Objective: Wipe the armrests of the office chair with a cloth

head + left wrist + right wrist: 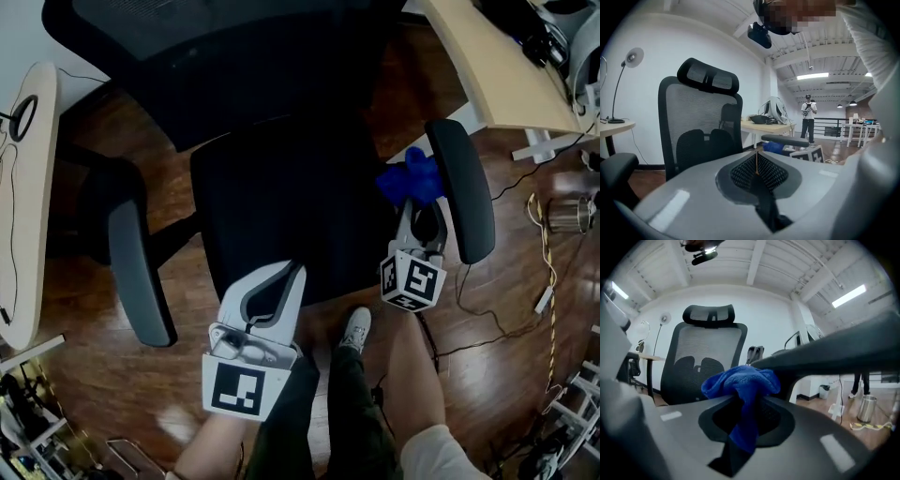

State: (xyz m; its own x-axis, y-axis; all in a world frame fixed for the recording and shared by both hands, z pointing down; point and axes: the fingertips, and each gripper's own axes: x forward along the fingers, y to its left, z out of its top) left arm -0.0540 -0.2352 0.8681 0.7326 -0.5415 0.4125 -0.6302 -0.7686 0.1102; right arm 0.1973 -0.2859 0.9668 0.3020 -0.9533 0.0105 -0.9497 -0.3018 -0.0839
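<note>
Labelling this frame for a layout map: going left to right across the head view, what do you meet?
Desk → left armrest → left gripper → blue cloth → right armrest → metal can

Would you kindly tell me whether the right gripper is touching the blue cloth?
Touching. The right gripper view shows the right gripper closed on the blue cloth, which bunches up beyond its tips and hangs down between them.

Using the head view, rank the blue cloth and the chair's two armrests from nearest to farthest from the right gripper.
1. The blue cloth, clamped in the jaws of the right gripper.
2. The armrest at the view's right, just beside the cloth.
3. The armrest at the view's left, across the seat.
</note>
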